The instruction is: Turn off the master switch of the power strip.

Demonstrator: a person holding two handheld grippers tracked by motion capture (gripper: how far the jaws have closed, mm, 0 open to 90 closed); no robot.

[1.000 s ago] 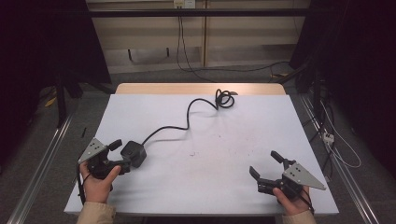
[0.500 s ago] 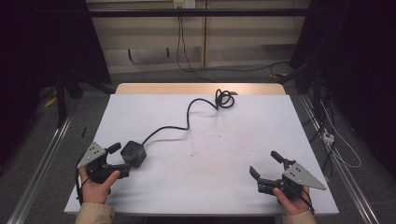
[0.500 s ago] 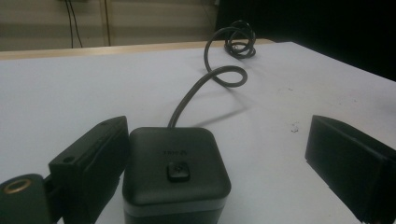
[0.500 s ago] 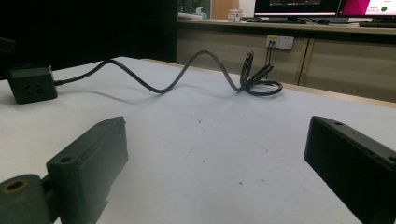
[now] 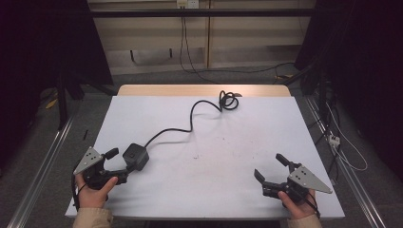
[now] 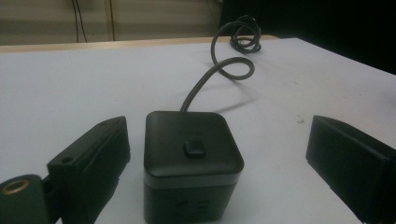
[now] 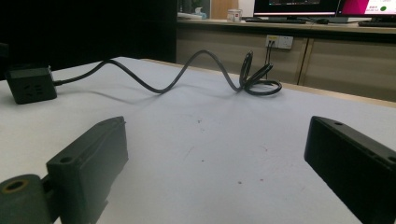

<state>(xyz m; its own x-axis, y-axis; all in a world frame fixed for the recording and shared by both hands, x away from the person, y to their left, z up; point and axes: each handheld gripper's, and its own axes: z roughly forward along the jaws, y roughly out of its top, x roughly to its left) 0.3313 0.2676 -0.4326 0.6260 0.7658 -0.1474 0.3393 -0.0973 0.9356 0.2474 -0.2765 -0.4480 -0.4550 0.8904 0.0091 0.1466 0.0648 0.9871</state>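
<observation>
A black cube power socket (image 5: pixel 135 156) sits on the white table (image 5: pixel 237 142) near its left front. Its black cable (image 5: pixel 190 121) runs back to a coil (image 5: pixel 228 100) at the far edge. My left gripper (image 5: pixel 118 165) is open just in front of the cube. In the left gripper view the cube (image 6: pixel 191 158) stands between the jaws, nearer the left one, with no contact visible. My right gripper (image 5: pixel 270 167) is open at the right front with nothing between its fingers. The cube (image 7: pixel 30 84) appears far off at the left of the right gripper view.
The table's wooden far edge (image 5: pixel 199 90) borders a floor with cables. Metal rails (image 5: pixel 43 166) run along both sides of the table. A desk with monitors (image 7: pixel 299 7) stands beyond the far edge.
My left gripper has shifted slightly toward the near edge. The cube, the cable and the right gripper have stayed put.
</observation>
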